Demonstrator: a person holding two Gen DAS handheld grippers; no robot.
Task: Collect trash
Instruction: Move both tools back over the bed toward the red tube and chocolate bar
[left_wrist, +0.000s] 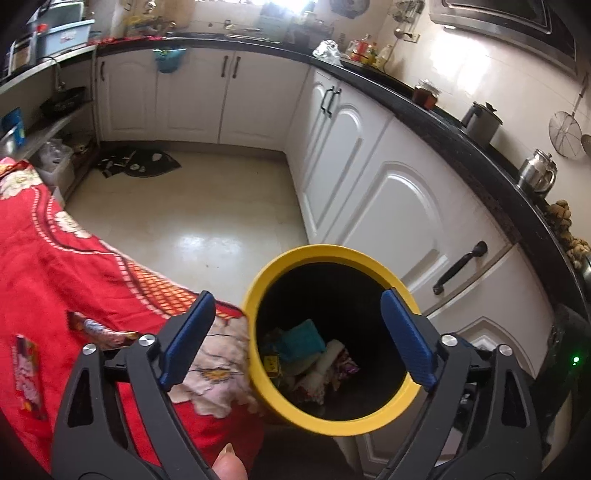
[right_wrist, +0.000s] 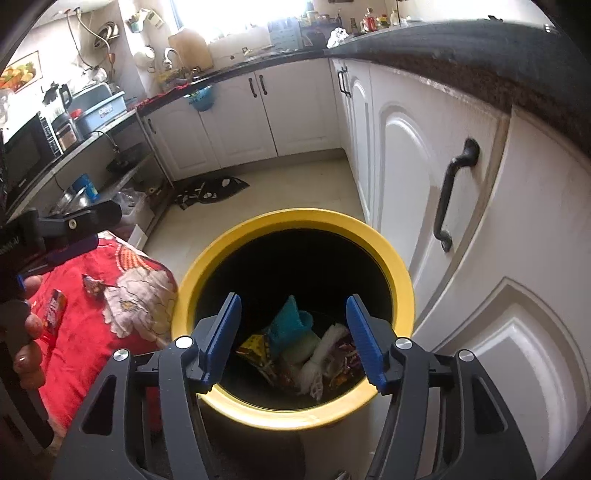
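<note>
Trash (right_wrist: 295, 350) lies in the yellow-rimmed bin (right_wrist: 400, 280) beside your red cloth (left_wrist: 74, 266) and white cabinets (left_wrist: 388, 192); your left gripper (left_wrist: 295, 339) and right gripper (right_wrist: 293, 339) hang above it, both spread and empty.

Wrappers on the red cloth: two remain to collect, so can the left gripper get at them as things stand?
Probably yes. The left gripper is open and empty, and both wrappers lie uncovered on the red cloth.

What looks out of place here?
Two wrappers lie loose on the red cloth beside the yellow-rimmed bin, not in it with the other trash. Nothing spilled or damaged.
</note>
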